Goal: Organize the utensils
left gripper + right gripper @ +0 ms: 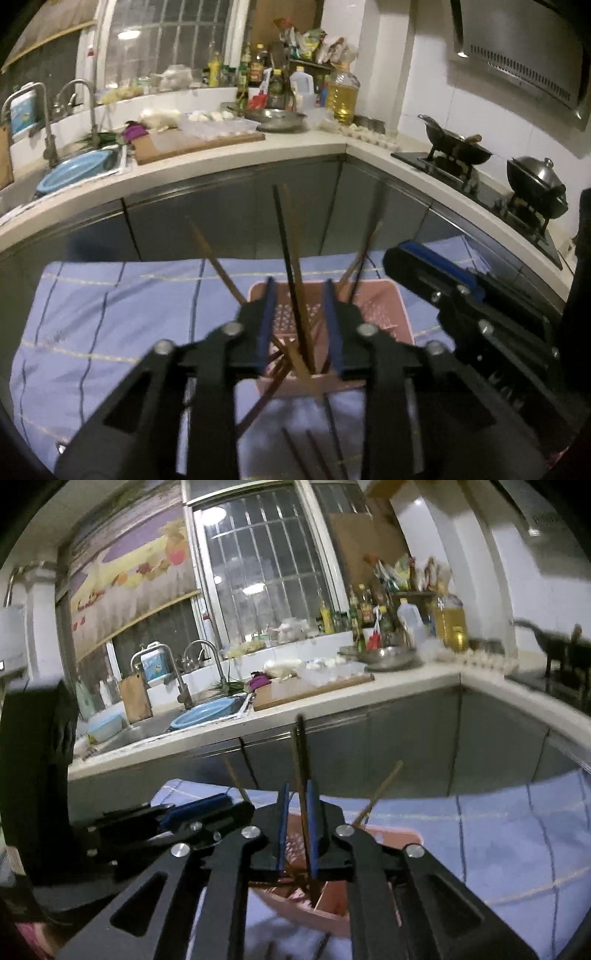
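Hovering over a pink basket (391,295) on the blue checked cloth (110,314), the left tool (300,295) stands parted around a black chopstick (284,251) and a brown one, its pads not pressing them. The right tool (297,805) is nearly closed (a narrow gap) with chopsticks (301,760) standing between its pads; whether it grips them I cannot tell.

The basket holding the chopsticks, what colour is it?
Pink, with a slotted bottom; the basket shows best in the left wrist view.
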### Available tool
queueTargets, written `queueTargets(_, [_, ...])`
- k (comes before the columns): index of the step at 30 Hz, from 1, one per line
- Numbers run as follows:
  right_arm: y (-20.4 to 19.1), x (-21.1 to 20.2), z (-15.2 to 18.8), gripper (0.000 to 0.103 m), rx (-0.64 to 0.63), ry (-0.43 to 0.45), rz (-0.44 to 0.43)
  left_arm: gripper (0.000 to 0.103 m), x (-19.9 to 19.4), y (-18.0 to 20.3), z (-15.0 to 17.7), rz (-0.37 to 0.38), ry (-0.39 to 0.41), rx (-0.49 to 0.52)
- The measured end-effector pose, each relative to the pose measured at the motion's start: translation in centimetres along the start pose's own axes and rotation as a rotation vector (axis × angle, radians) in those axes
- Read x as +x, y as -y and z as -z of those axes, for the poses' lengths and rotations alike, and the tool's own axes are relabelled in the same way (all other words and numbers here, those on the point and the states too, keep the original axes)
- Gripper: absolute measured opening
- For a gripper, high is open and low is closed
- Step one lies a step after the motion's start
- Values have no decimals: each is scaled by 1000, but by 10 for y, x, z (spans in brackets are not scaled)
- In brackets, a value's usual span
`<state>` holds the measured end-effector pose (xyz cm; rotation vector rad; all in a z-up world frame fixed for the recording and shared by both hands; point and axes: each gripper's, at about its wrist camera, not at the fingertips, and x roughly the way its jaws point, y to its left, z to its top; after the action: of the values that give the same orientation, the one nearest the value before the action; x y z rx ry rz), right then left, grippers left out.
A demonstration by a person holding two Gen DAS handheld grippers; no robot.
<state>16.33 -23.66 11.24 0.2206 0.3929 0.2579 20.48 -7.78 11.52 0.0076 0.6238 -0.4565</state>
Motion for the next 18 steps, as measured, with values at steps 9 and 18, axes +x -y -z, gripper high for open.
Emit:
queueTargets(9, [-15, -106, 27, 57, 35, 230, -22, 55, -111, 23, 34, -61, 282, 0])
queueTargets(18, [4, -118, 151, 57, 149, -32, 128, 65, -125, 34, 150, -59, 151, 112])
